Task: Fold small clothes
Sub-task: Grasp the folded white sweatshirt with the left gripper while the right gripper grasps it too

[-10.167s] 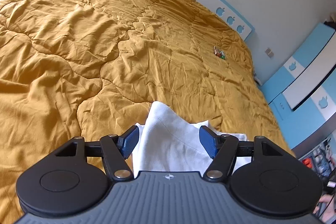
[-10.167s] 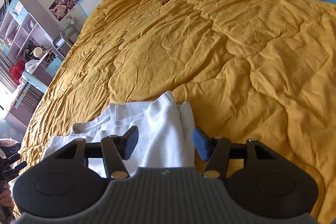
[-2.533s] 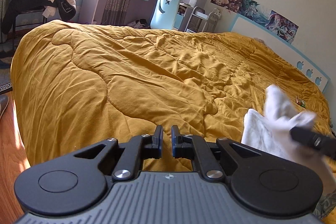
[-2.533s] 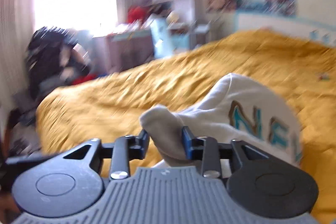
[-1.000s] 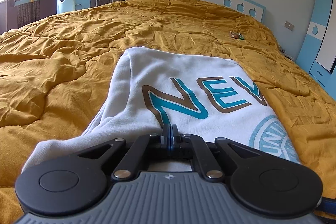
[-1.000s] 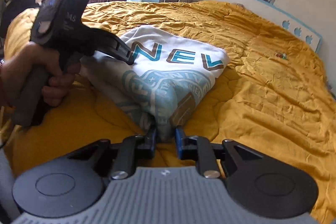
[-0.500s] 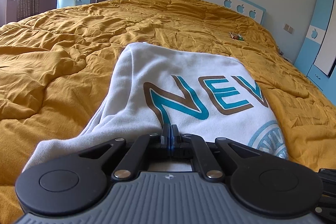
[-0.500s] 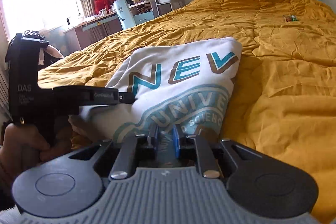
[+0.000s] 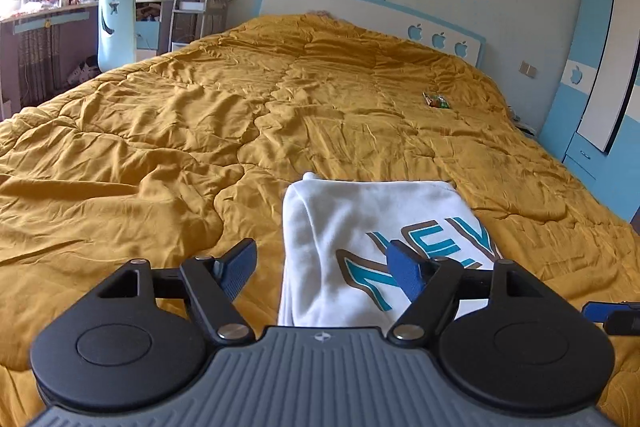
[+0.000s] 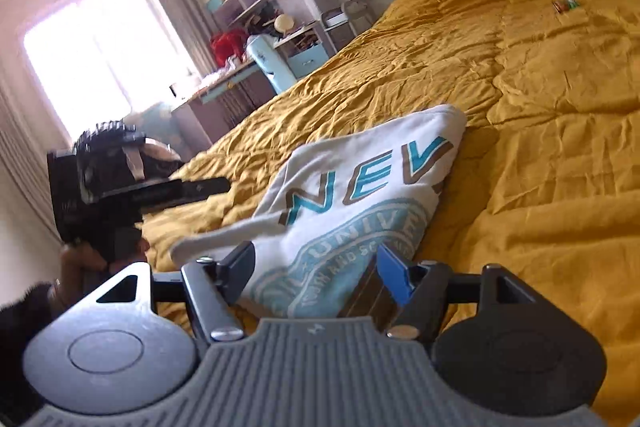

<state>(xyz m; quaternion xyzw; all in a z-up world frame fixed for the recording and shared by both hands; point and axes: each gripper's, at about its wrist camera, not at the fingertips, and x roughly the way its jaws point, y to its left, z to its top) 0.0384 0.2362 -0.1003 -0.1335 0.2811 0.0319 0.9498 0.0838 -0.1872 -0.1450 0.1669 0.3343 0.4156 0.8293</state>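
Shirt [image 9: 360,227] now lies released on the quilt [image 9: 160,147] ahead of both grippers, left [image 9: 323,267] and right [image 10: 316,269], whose jaws, clamped before, gape wide and empty.

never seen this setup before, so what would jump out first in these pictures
The mustard-yellow quilt fills most of both views, covering the whole bed up to a white headboard with blue apples. On it lies a folded white sweatshirt with big teal letters, just ahead of the open left gripper; the right gripper also stands open over its near edge. Farther up the quilt sits a small green and red wrapper.
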